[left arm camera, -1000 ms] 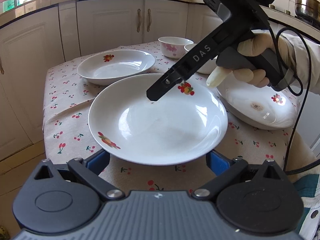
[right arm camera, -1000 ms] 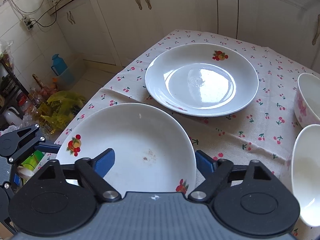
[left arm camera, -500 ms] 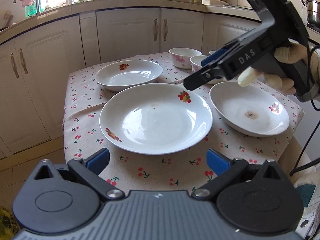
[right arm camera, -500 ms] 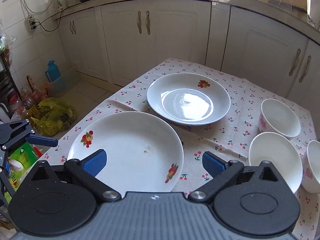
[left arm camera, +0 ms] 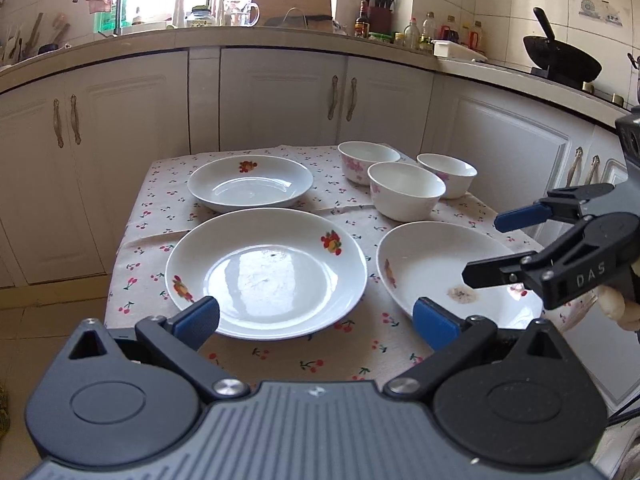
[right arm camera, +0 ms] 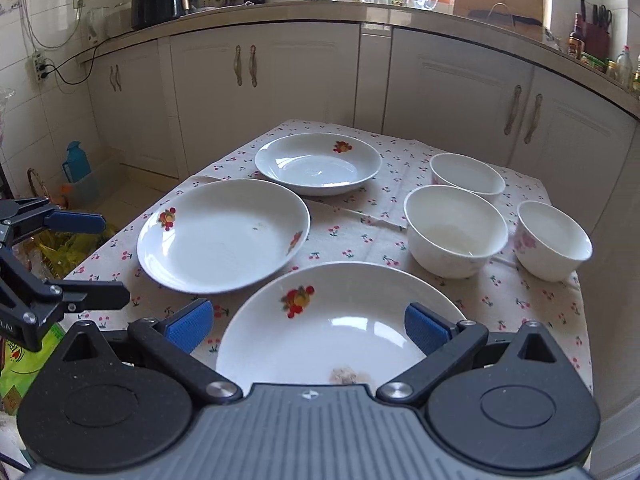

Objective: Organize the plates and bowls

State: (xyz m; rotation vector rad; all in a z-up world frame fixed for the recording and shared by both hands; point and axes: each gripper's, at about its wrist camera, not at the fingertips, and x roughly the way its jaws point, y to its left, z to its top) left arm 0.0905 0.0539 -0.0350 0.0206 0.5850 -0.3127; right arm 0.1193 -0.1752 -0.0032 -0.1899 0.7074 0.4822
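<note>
Kitchen table (left arm camera: 256, 356), cherry cloth: 3 plates (left arm camera: 266, 270) and 3 bowls (left arm camera: 406, 190) sat apart, unstacked. Pulled back from the plates, left gripper (left arm camera: 316, 316) and right gripper (right arm camera: 308, 326) gaped wide, empty, right jaws freshly opened; sorting barely begun.

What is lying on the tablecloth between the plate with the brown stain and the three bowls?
Nothing: in the right wrist view only bare cherry-print tablecloth separates the stained plate from the nearest bowl.

Table (left arm camera: 132, 216), cherry-print cloth (left arm camera: 344, 352): three plates (left arm camera: 266, 272), three bowls (left arm camera: 406, 190).
</note>
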